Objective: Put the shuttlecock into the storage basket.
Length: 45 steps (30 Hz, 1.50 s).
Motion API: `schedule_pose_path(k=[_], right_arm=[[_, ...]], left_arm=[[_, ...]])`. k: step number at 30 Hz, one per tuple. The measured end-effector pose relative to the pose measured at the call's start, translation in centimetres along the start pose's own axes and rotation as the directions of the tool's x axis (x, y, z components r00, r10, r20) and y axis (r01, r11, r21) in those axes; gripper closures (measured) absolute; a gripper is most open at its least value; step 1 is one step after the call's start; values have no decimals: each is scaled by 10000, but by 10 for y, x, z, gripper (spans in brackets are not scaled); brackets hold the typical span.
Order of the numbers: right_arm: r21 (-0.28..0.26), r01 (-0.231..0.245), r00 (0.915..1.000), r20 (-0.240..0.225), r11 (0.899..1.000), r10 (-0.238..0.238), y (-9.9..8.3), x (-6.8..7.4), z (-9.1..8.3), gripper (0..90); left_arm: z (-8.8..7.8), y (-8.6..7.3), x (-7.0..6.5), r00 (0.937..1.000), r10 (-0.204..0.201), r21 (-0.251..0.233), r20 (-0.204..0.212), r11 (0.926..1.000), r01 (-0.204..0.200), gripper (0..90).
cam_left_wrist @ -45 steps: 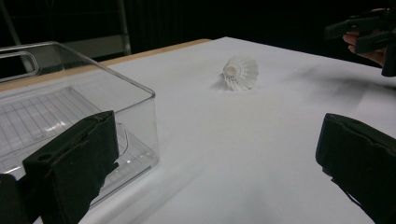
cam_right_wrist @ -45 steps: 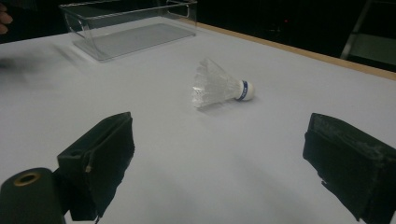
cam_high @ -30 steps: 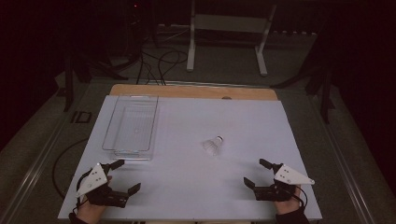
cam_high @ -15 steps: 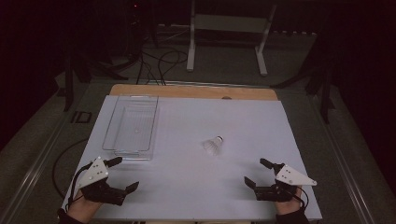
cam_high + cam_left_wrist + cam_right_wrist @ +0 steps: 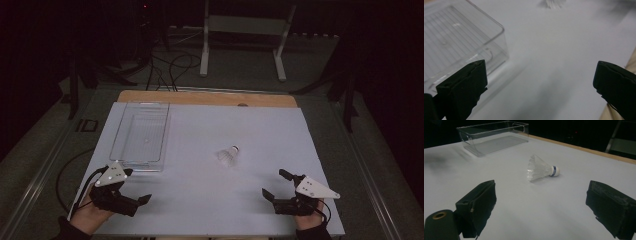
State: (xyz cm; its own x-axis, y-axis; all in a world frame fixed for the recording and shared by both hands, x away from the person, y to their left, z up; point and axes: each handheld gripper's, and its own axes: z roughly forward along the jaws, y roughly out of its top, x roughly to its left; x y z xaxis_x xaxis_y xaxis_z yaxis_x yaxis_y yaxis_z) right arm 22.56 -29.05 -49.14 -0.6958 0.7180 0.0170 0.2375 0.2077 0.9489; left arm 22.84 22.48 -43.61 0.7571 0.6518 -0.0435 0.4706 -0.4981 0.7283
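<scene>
White table, wood far edge, dark room, clear bin, shuttlecock

You're in a dim lab or studio: a white-covered wooden counter, loose black floor cables, and a white metal stand.

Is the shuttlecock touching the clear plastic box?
Apart. In the high view a strip of bare white table lies between the shuttlecock and the clear plastic box; the right gripper view shows the same gap.
</scene>
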Motion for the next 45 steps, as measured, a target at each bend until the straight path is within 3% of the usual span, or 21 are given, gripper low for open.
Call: schedule_pose_path(k=[6, 16, 18, 19, 20, 24, 25, 26, 28, 31, 37, 42, 45], right_arm=[[-38, 47, 10000, 47, 10000, -47, 1, 1, -1, 93], [-16, 34, 10000, -35, 10000, -34, 1, 1, 0, 93], [-7, 63, 10000, -74, 10000, -63, 1, 1, 0, 93], [-7, 63, 10000, -74, 10000, -63, 1, 1, 0, 93], [9, 61, 10000, -57, 10000, -61, 1, 2, 0, 93], [65, 53, 9999, -118, 10000, -52, 1, 2, 1, 93], [65, 53, 9999, -118, 10000, -52, 1, 2, 1, 93], [83, 46, 9999, -125, 10000, -45, 1, 2, 1, 93], [98, 31, 9998, -173, 9999, -30, 1, 2, 1, 93], [104, 12, 9998, -191, 9999, -10, 1, 2, 1, 93], [117, 30, 9999, -134, 9999, -29, 1, 2, 1, 93], [204, 65, 9998, -207, 9998, -61, 1, 2, 2, 93], [226, 122, 9997, -202, 9997, -117, 1, 3, 3, 93]], left_arm=[[7, 5, -2, 9996, 214, 992, 172, 9948, -230, 0], [16, 9, 0, 9998, 102, 2001, 187, 9797, -138, 0], [21, 10, -2, 9993, 209, 2467, 320, 9687, -281, 0], [21, 10, -2, 9993, 209, 2467, 320, 9687, -281, 0], [23, 12, -3, 9988, 327, 2702, 358, 9619, -411, 0], [26, 17, -5, 9973, 466, 3101, 563, 9487, -619, 0], [26, 17, -5, 9973, 466, 3101, 563, 9487, -619, 0], [29, 18, -6, 9969, 535, 3381, 581, 9385, -701, 0], [31, 20, -6, 9957, 596, 3611, 703, 9290, -811, 0], [34, 21, -7, 9954, 620, 3751, 727, 9231, -849, 0], [41, 23, -6, 9951, 562, 4365, 817, 8955, -864, 0], [47, 27, -5, 9961, 463, 4639, 748, 8826, -759, 0], [52, 29, -5, 9964, 388, 4919, 754, 8678, -710, 0]])
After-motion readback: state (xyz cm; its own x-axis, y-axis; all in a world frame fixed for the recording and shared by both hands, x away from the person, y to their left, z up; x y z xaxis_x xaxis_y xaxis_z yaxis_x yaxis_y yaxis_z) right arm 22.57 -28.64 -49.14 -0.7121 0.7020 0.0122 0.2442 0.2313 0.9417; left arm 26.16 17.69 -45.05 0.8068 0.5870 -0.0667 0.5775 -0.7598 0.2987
